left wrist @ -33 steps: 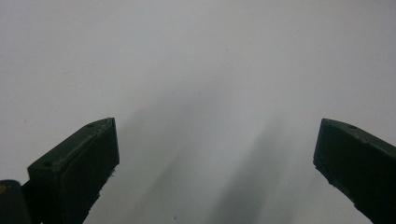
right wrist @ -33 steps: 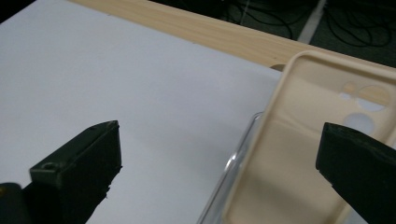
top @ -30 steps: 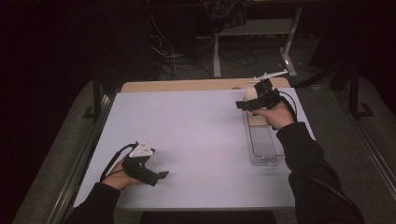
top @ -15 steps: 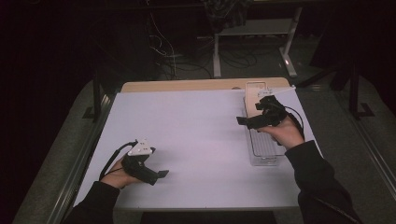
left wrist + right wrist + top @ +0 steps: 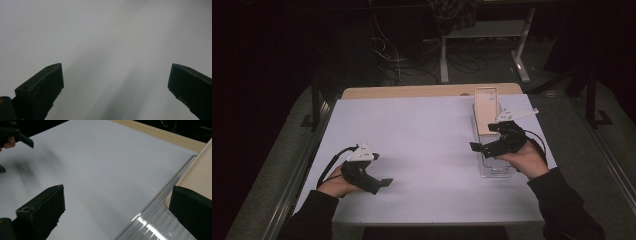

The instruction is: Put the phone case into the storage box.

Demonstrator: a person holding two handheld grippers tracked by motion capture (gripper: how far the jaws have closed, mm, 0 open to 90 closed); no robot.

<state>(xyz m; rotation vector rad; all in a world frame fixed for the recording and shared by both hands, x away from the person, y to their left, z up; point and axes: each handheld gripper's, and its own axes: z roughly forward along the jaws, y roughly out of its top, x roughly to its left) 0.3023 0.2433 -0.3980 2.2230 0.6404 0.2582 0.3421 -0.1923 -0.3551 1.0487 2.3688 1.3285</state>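
Since a second ago the right gripper (image 5: 484, 148) has come back from the far end of the clear tray (image 5: 492, 172) toward its near end, while the left gripper (image 5: 379, 186) has stayed where it was. That tray lies along the right edge of the white worktop (image 5: 422, 135), its long axis running away from the person, and a pale wooden board (image 5: 486, 112) rests in its far half, tilted up over the far rim. In the right gripper view the tray's rim (image 5: 160, 195) and the board's edge (image 5: 195, 170) lie to the right, partly behind the right-hand finger (image 5: 192, 205), with bare worktop between the widely spread fingers, which hold nothing. So the board lies beyond and to one side of the right gripper, which is much the nearer. The left gripper rests low over the worktop's near left, well apart, its fingers (image 5: 40, 87) also wide and holding nothing.
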